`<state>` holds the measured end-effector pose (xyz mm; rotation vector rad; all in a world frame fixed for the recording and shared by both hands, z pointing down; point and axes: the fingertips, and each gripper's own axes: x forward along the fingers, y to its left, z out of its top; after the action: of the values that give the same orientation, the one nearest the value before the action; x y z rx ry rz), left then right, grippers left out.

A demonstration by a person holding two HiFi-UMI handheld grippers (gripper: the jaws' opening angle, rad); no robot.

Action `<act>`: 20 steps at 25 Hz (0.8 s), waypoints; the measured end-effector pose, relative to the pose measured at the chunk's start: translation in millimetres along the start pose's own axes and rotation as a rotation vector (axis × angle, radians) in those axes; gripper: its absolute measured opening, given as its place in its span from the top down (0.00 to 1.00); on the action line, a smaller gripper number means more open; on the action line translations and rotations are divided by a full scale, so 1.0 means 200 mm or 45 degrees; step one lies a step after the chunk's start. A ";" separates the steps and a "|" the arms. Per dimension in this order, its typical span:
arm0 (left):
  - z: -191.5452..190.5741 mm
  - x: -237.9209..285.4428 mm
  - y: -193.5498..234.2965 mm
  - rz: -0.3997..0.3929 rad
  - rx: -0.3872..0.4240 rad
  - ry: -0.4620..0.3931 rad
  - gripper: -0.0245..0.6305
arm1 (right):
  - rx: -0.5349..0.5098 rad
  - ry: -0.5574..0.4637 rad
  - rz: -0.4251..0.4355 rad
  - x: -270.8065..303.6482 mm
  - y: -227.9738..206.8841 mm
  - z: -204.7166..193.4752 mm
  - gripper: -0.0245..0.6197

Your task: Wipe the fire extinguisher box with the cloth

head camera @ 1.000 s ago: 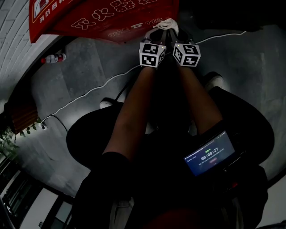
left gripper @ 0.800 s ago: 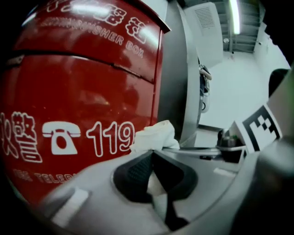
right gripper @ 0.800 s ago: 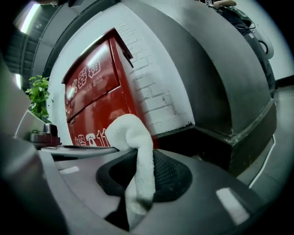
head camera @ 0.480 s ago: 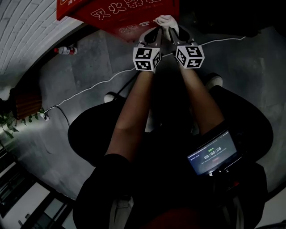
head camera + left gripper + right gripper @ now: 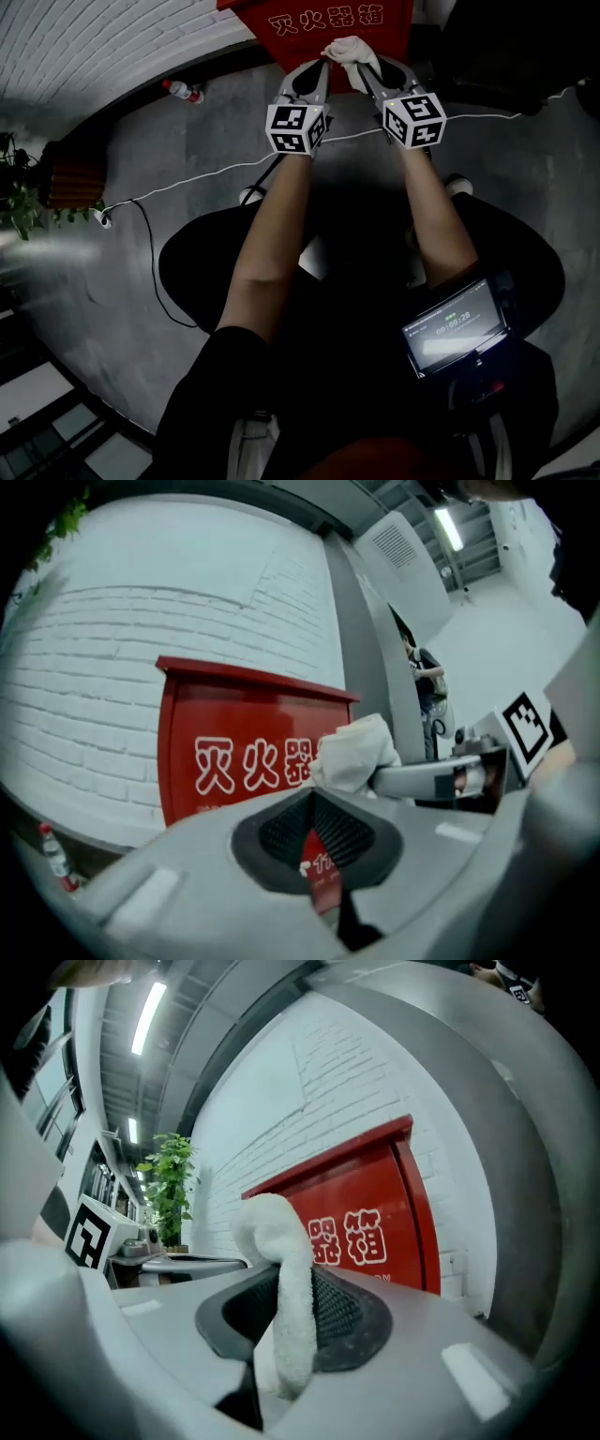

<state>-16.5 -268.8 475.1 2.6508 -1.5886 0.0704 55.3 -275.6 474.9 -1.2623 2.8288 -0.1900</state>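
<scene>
The red fire extinguisher box [image 5: 319, 21] with white characters stands against the white brick wall, at the top of the head view. My right gripper [image 5: 367, 73] is shut on a white cloth [image 5: 349, 49], which bunches up past its tips just in front of the box. In the right gripper view the cloth [image 5: 281, 1269] runs down between the dark pads, with the box [image 5: 375, 1213] behind it. My left gripper [image 5: 315, 73] sits close beside it, jaws together with nothing in them. From the left gripper view the cloth [image 5: 356, 752] shows before the box [image 5: 234, 752].
A plastic bottle [image 5: 183, 91] lies on the grey floor by the wall. A white cable [image 5: 187, 183] crosses the floor. A potted plant [image 5: 19, 192] and brown planter [image 5: 70, 173] are at the left. A lit screen [image 5: 455, 328] hangs at the person's chest.
The box now sits centred right in front of both grippers instead of off to the left. The two grippers have spread slightly apart, the cloth still in the right one.
</scene>
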 end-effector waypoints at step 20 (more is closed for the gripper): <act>0.64 -0.71 -0.31 -0.251 -0.091 -0.171 0.96 | -0.071 -0.067 0.207 -0.46 0.57 0.58 0.82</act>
<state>-26.7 -122.9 337.7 2.7916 -1.3247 -0.1721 42.6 -143.6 344.1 -1.0230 2.8917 -0.0717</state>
